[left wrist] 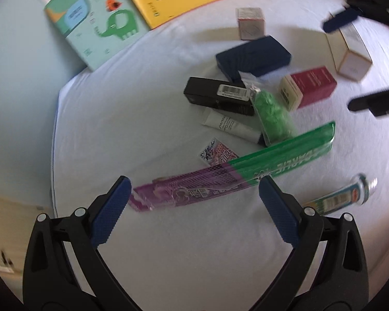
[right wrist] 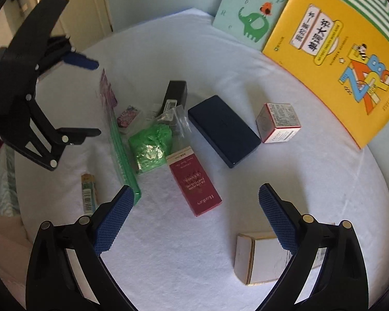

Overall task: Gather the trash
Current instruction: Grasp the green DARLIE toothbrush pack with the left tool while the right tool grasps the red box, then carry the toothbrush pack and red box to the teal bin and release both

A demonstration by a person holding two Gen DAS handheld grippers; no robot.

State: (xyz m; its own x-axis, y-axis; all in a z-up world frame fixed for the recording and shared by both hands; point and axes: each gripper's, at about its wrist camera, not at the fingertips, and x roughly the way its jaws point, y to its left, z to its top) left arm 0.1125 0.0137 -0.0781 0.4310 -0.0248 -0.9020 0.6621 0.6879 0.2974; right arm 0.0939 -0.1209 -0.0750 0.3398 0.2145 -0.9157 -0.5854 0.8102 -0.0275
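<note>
Trash lies scattered on a white cloth-covered table [left wrist: 142, 119]. A long purple and green wrapper [left wrist: 233, 178] lies just ahead of my open, empty left gripper [left wrist: 194, 194]; it also shows in the right wrist view [right wrist: 116, 140]. A crumpled green bag [left wrist: 272, 116] [right wrist: 150, 147], a black box [left wrist: 217, 96], a white tube [left wrist: 228, 124], a small sticker [left wrist: 216, 153] and a squeezed tube [left wrist: 345, 194] lie around it. My right gripper [right wrist: 194, 204] is open and empty above a red box [right wrist: 194, 184], with a white box [right wrist: 259, 259] under its right finger.
A navy case [right wrist: 223, 129] and a small white and red box [right wrist: 277, 121] sit mid-table. Children's books, one yellow [right wrist: 337, 46] and one mint with an elephant [right wrist: 251, 18], lie at the far side. The left gripper body [right wrist: 26, 98] shows at the right view's left edge.
</note>
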